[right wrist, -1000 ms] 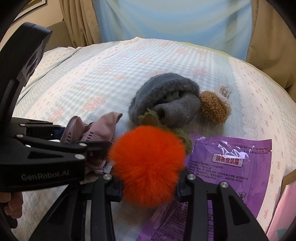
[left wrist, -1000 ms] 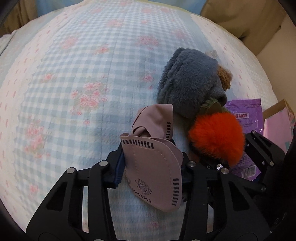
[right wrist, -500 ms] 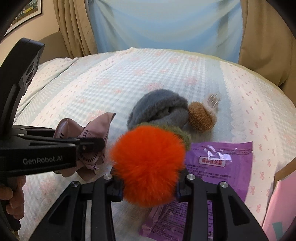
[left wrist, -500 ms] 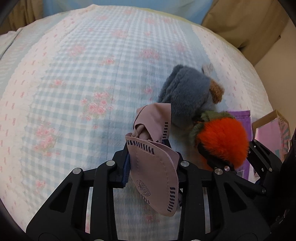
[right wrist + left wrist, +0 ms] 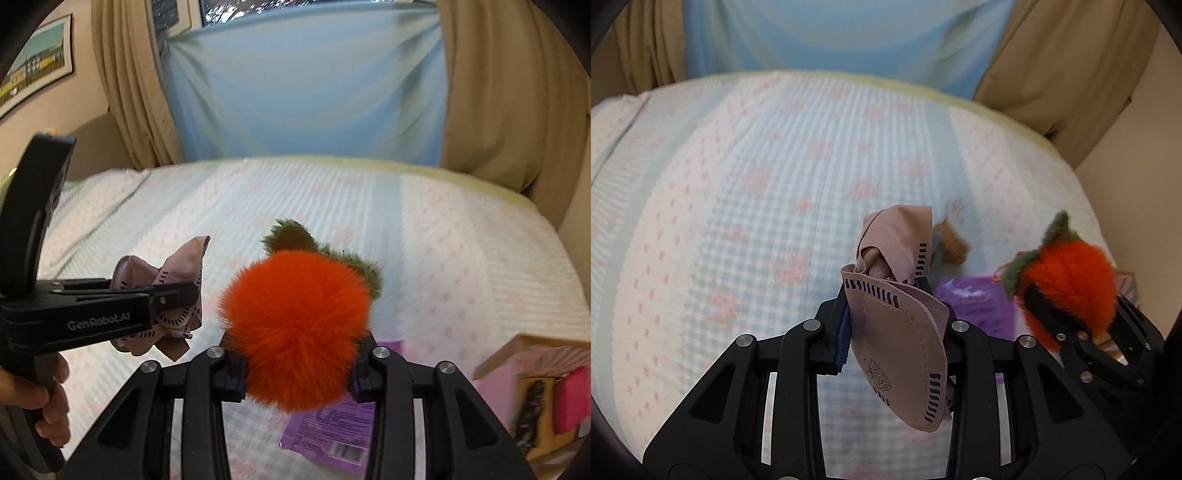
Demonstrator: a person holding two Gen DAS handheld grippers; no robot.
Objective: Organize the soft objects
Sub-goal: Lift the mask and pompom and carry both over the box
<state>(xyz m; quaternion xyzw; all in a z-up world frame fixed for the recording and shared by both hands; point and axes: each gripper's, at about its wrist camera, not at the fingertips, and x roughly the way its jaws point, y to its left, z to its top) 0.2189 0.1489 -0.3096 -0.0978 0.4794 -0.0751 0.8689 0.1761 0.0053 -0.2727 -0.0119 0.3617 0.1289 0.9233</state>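
My left gripper (image 5: pixel 886 325) is shut on a dusty-pink fabric piece (image 5: pixel 901 332) with dark stitching, which hangs folded between its jaws above the bed; the pink fabric piece (image 5: pixel 166 295) shows again in the right wrist view, at the left. My right gripper (image 5: pixel 295 362) is shut on a fluffy orange plush ball with green leaves (image 5: pixel 295 332), held up in the air. The same orange plush (image 5: pixel 1071 288) and my right gripper (image 5: pixel 1067 328) appear at the right of the left wrist view. A small brown plush (image 5: pixel 955 243) lies blurred on the bed behind the pink fabric.
A checked pale-blue bedspread (image 5: pixel 757 184) with pink flowers covers the bed. A purple plastic packet (image 5: pixel 325 432) lies under my right gripper. A cardboard box with pink items (image 5: pixel 546 398) stands at the right. Curtains (image 5: pixel 303 81) hang behind. A hand (image 5: pixel 48 398) holds the left gripper.
Both grippers have risen well off the bed, carrying the pink fabric and the orange plush. The grey plush has dropped out of view, and curtains now show at the top.
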